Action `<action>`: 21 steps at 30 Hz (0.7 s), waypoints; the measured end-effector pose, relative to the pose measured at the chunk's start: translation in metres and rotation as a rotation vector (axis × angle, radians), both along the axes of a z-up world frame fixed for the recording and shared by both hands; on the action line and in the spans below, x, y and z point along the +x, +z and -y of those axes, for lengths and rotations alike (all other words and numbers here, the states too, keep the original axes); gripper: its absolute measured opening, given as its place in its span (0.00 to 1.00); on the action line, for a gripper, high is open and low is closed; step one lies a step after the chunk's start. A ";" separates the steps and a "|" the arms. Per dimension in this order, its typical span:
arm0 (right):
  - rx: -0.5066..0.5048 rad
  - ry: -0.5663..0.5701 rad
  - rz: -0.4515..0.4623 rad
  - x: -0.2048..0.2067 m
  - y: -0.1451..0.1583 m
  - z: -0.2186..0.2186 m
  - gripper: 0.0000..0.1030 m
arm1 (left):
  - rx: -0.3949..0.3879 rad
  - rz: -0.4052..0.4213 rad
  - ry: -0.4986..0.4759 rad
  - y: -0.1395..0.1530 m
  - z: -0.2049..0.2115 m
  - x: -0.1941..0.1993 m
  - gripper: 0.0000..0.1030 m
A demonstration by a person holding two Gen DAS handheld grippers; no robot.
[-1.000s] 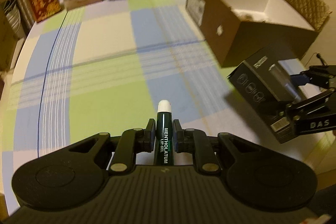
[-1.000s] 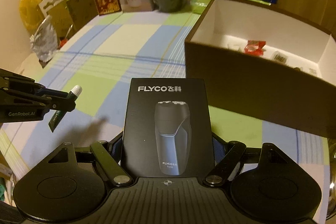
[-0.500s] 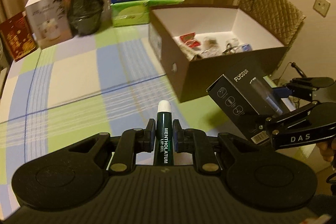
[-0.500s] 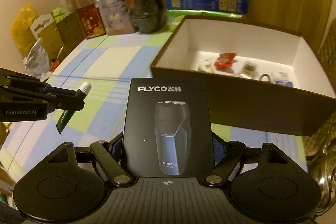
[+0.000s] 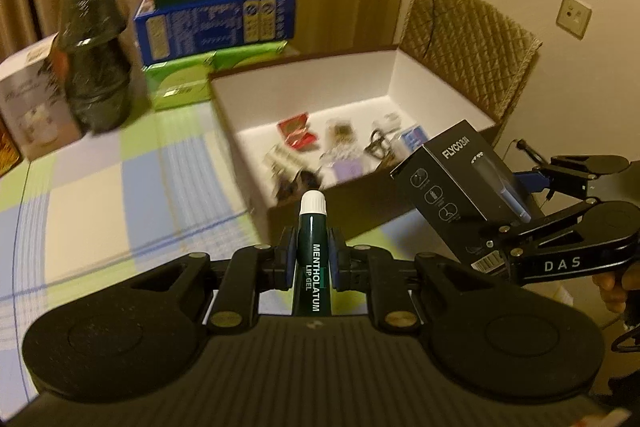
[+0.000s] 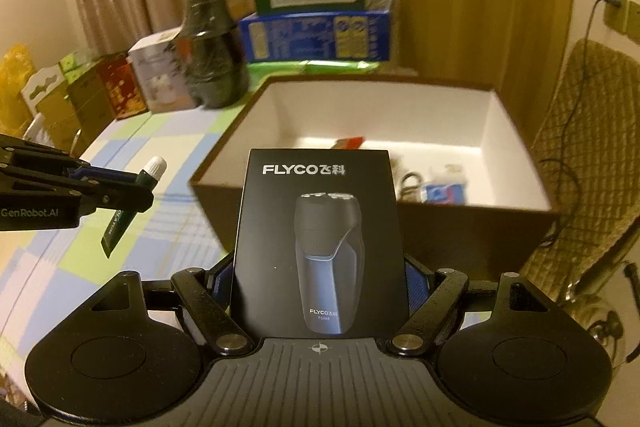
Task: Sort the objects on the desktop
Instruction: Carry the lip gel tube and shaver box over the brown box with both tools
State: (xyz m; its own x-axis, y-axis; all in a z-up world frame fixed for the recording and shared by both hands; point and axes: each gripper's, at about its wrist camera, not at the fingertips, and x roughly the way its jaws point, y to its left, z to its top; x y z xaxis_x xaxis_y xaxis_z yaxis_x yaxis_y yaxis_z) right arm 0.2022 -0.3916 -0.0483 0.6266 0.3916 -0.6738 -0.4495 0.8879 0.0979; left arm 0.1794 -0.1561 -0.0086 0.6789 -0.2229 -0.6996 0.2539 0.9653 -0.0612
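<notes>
My left gripper is shut on a dark green Mentholatum lip gel tube with a white cap, held in the air before the near wall of the brown cardboard box. My right gripper is shut on a black Flyco shaver box, held upright in front of the cardboard box. The shaver box and right gripper also show at the right of the left wrist view. The left gripper with the tube shows at the left of the right wrist view.
The cardboard box holds several small items, among them a red packet and a blue packet. Stacked blue and green boxes, a dark wrapped pot and a white box stand at the table's back. A quilted chair stands behind the box.
Both grippers have risen and moved toward the cardboard box with their objects; its inside is now in full view. Both grips are unchanged.
</notes>
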 end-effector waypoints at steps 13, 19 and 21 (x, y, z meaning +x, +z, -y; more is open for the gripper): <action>0.024 -0.031 0.066 0.067 0.030 0.037 0.74 | -0.024 0.053 -0.028 0.019 0.042 0.065 0.12; 0.028 -0.014 0.077 0.110 0.036 0.036 0.74 | -0.021 0.064 -0.013 0.023 0.054 0.103 0.12; 0.022 -0.007 0.080 0.124 0.036 0.035 0.74 | -0.013 0.063 -0.004 0.022 0.057 0.118 0.12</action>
State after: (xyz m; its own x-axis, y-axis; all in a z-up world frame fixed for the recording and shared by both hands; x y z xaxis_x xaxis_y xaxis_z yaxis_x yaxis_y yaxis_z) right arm 0.3261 -0.4268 -0.0119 0.6809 0.4013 -0.6126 -0.4508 0.8889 0.0813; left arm 0.2972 -0.2128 0.0134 0.7203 -0.2349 -0.6527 0.2619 0.9634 -0.0576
